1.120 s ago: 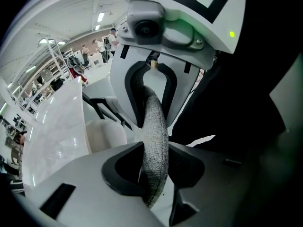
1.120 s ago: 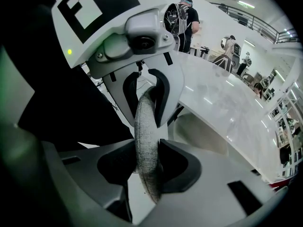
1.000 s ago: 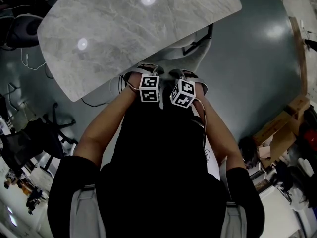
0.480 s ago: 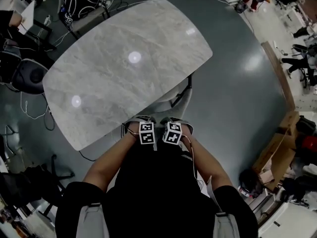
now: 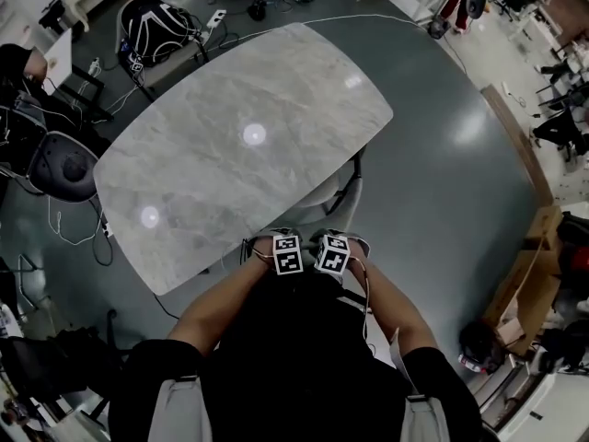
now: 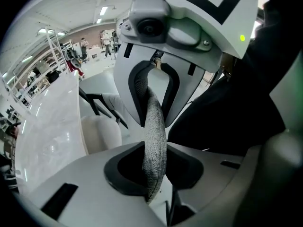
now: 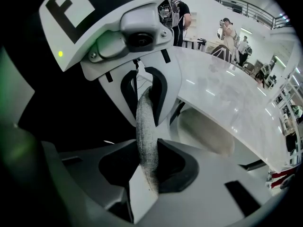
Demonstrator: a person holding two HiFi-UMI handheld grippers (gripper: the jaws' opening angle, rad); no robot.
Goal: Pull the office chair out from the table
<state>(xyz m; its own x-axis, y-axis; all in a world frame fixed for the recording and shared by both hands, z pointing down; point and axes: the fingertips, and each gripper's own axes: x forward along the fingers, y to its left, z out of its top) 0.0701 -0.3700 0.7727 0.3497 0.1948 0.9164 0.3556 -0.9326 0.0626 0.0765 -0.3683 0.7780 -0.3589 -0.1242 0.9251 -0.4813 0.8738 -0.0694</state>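
Overhead light glares on the table [image 5: 304, 90] at nine and eleven o'clock (two spots); fisheye edges bend, corners dark.

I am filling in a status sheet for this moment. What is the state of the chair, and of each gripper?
Chair: seat partly under the table, not yet pulled out.
Left gripper: jaws have just been closing, shut on the chair's grey back edge.
Right gripper: jaws have just been closing, shut on the same back edge.
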